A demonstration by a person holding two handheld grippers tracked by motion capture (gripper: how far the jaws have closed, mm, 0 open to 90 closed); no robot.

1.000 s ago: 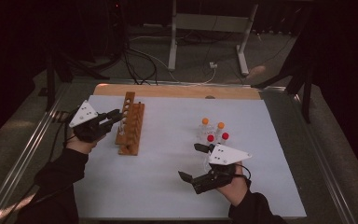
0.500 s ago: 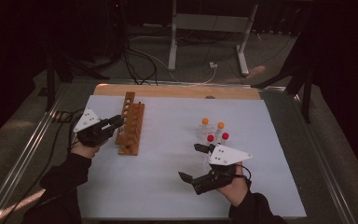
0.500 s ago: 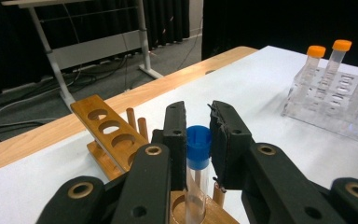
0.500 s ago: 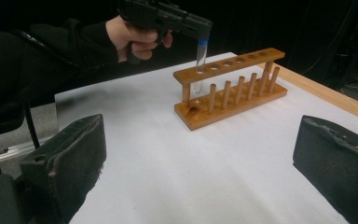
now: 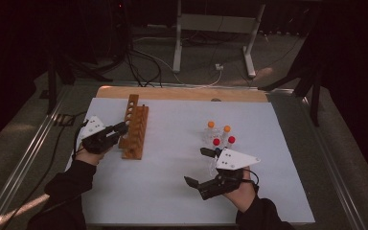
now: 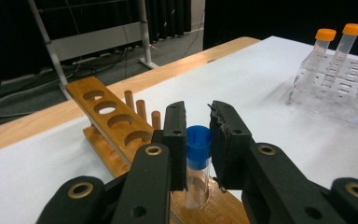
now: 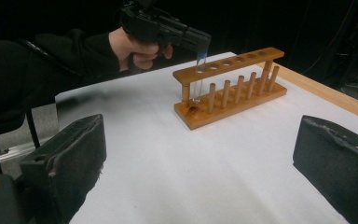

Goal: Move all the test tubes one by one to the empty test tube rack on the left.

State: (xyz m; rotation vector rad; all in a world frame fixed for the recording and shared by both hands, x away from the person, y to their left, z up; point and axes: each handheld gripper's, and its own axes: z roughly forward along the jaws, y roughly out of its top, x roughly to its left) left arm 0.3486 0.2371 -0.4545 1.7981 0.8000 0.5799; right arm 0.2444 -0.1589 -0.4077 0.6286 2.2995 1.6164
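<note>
Wooden orange test-tube rack (image 5: 135,127) at the left gripper (image 5: 117,130), high view | left gripper view: jaws clenched on blue-capped clear tube (image 6: 197,161) in the end hole; keep it upright before letting go | right gripper view: right gripper (image 7: 205,168) gapes empty.

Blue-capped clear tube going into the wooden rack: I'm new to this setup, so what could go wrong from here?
1. The left hand-held gripper is shut on the blue-capped clear tube; letting go early might leave it leaning.
2. The brown wooden rack stands loose on the white sheet and could slide.
</note>
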